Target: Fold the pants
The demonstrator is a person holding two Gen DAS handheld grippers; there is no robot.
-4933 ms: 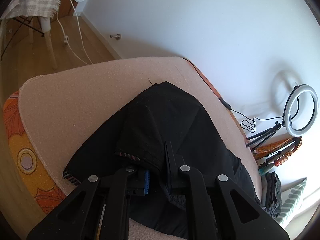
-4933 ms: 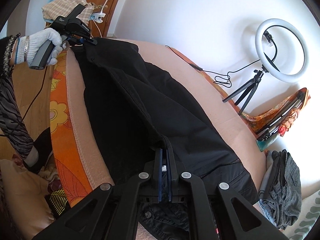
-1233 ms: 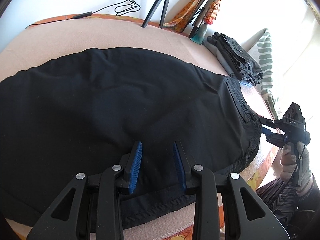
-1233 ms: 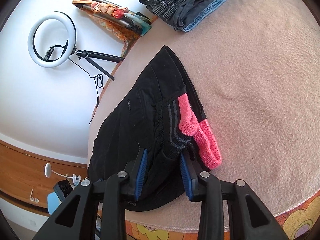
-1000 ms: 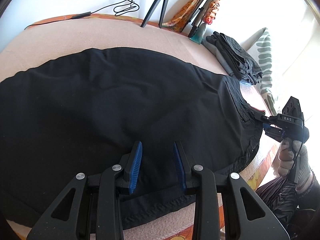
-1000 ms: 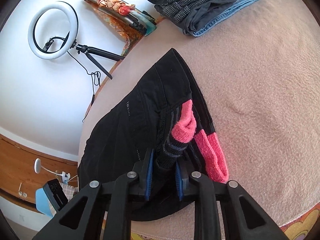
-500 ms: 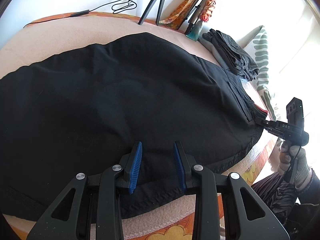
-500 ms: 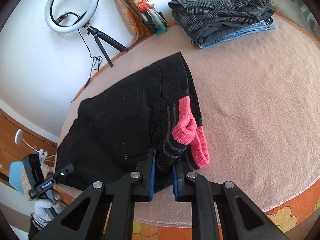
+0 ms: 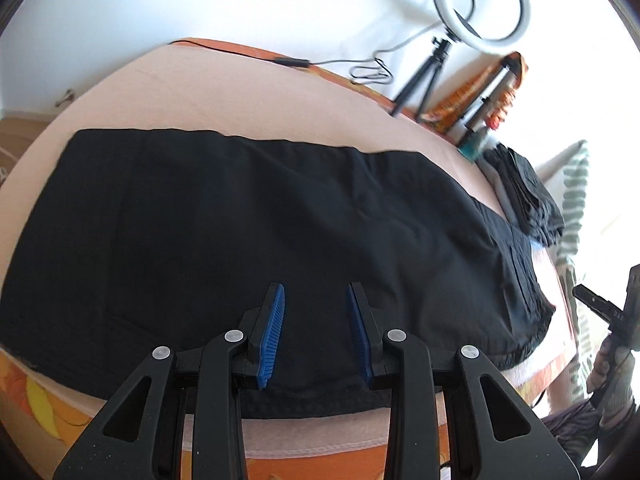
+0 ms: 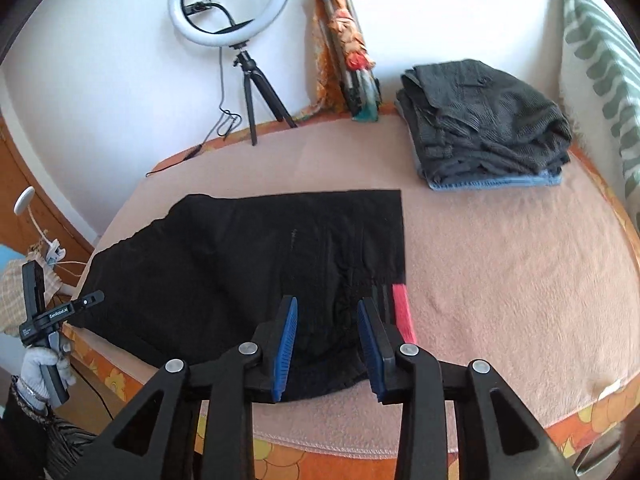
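Across the fuzzy peach blanket (image 10: 500, 264), the black pants (image 9: 248, 216) are lying flat in a long, matte rectangle, a strip of pink lining (image 10: 402, 312) peeking out at the waist end. Both the left gripper (image 9: 316, 332) and the right gripper (image 10: 328, 340) are hovering just above the near edge, ribbed blue pads (image 9: 274, 332) spread apart and gripping nothing. Behind, a folded stack of grey knits (image 10: 484, 120) is sitting beside a glossy ring light (image 10: 230, 2).

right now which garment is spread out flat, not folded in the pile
The black pants lie spread across the pink blanket; the grey and blue garments sit stacked by the pillow.
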